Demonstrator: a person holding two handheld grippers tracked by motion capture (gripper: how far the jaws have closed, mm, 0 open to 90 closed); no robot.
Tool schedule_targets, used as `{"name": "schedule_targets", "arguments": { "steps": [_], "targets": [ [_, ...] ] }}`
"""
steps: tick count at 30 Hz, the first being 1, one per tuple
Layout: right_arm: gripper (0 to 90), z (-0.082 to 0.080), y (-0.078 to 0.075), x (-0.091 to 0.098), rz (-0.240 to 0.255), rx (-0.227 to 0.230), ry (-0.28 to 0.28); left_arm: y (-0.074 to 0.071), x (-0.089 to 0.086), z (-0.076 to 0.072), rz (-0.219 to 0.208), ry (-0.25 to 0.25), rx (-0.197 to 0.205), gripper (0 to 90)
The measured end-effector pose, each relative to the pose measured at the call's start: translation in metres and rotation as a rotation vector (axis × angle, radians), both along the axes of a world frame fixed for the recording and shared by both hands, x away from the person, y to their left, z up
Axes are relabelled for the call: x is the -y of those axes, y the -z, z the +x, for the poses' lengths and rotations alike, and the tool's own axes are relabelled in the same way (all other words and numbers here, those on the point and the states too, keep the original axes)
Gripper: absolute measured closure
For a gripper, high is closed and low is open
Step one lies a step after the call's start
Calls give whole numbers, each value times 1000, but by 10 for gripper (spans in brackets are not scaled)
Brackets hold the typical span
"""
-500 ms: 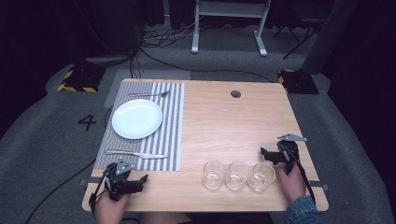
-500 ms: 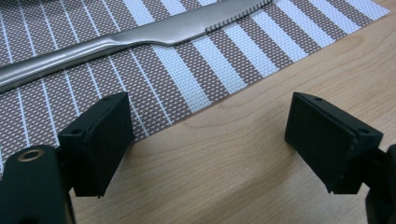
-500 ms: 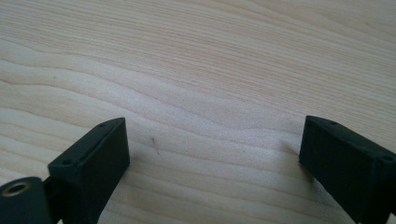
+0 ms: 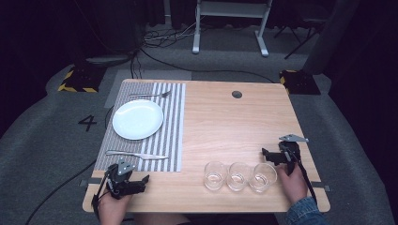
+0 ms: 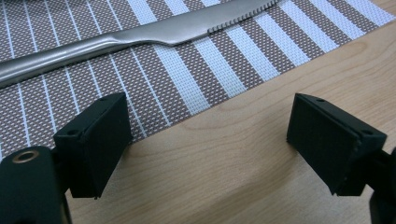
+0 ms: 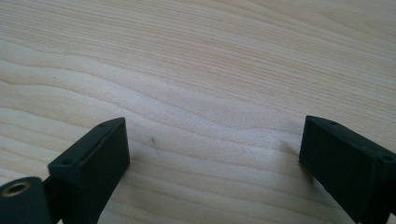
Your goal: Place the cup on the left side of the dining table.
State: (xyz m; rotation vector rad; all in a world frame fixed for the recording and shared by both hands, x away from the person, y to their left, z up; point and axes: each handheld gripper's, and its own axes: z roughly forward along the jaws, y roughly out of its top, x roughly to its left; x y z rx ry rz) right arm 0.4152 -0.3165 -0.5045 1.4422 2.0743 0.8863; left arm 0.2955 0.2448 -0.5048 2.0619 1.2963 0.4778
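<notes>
My left gripper (image 4: 141,180) hangs low over the desk (image 4: 225,126) with its fingers (image 5: 93,140) spread apart and nothing between them; bare wood lies under the gap. Just ahead of the fingertips is the near edge of the striped placemat (image 5: 196,79), and a little beyond that edge the knife (image 5: 140,35) lies flat across the mat, its handle running off past my left finger and its serrated blade toward the right one. My right gripper (image 4: 268,156) is also open and empty, hovering over plain wood just beside the nearest of the three glasses (image 4: 237,176).

The knife looks to be solid metal: stiff, fairly light, smooth and likely slippery under the pads. It lies so flat that I judge there is little to get under. I would take it across the thick part of the handle, near where it meets the blade, fingers straddling its narrow width, pressing down onto the mat, which should give a little and help the grip
</notes>
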Motion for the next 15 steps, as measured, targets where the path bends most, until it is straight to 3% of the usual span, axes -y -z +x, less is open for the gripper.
{"name": "schedule_targets", "arguments": {
  "steps": [10, 14, 15],
  "targets": [
    [87, 0, 0, 0, -1, 1, -1, 0, 1, 1, 3, -3, -4, 118],
    [88, 0, 0, 0, 0, -1, 1, -4, 1, 1, -19, -20, -27, 154],
    [88, 0, 0, 0, -1, 1, -1, -10, 0, 3, -71, -2, -53, 153]
  ]
}}
